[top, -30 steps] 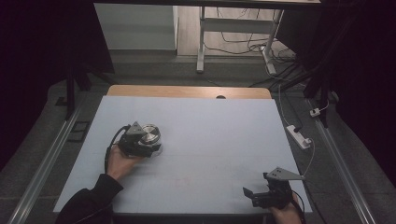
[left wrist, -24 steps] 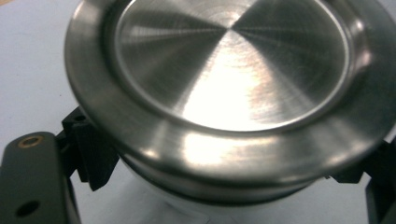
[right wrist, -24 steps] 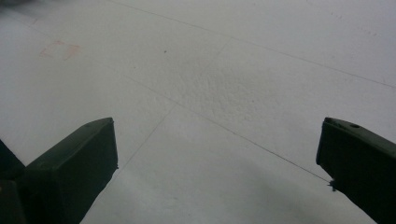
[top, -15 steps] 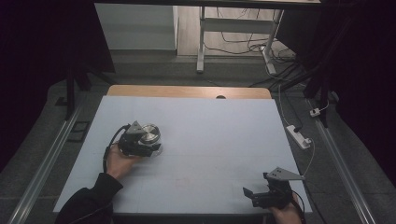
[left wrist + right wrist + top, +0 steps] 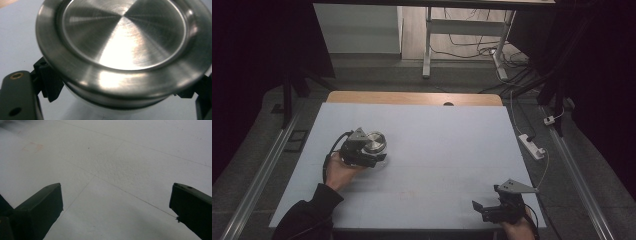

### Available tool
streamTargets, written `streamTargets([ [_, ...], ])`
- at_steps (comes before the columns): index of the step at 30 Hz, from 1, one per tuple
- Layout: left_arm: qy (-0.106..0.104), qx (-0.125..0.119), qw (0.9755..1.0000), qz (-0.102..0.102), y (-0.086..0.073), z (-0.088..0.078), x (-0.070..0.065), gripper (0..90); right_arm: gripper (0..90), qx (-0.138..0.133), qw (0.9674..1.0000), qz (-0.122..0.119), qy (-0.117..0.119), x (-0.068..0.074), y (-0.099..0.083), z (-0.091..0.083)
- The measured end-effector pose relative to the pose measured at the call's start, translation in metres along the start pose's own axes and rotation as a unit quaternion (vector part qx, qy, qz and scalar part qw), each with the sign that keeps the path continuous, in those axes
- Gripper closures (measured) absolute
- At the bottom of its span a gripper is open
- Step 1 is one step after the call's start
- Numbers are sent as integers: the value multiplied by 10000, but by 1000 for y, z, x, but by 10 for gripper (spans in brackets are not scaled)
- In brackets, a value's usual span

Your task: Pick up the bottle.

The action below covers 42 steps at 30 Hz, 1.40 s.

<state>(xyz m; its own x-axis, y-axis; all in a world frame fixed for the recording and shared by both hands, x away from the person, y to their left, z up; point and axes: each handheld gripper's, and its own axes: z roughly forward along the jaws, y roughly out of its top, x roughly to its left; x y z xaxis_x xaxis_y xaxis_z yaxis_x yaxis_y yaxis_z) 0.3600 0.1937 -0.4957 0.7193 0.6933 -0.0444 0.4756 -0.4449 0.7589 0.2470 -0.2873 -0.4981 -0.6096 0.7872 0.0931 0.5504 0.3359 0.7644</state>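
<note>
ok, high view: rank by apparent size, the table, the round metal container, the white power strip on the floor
1. table, by far the largest.
2. round metal container, between the left gripper jaws.
3. white power strip.
The last two look close in size; the strip lies lower and farther from the camera, so that order is unsure.
</note>
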Motion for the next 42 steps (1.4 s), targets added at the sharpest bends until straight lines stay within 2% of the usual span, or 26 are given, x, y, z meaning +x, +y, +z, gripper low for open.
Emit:
streamTargets([
  [10, -147, 23, 9997, 195, 15, -5, -6, 151, 0, -3, 10000, 22, 4, -1, 0, 0],
  [20, -304, -52, 9989, 343, 34, -9, -13, 151, 0, -6, 10000, 40, 5, -1, 0, 0],
  [31, -472, -90, 9970, 607, 56, -8, -34, 151, 0, -15, 10000, 28, 7, -1, 0, 0],
  [42, -666, -79, 9947, 776, 70, -5, -52, 151, 0, -15, 10000, 27, 12, -1, 0, 0],
])
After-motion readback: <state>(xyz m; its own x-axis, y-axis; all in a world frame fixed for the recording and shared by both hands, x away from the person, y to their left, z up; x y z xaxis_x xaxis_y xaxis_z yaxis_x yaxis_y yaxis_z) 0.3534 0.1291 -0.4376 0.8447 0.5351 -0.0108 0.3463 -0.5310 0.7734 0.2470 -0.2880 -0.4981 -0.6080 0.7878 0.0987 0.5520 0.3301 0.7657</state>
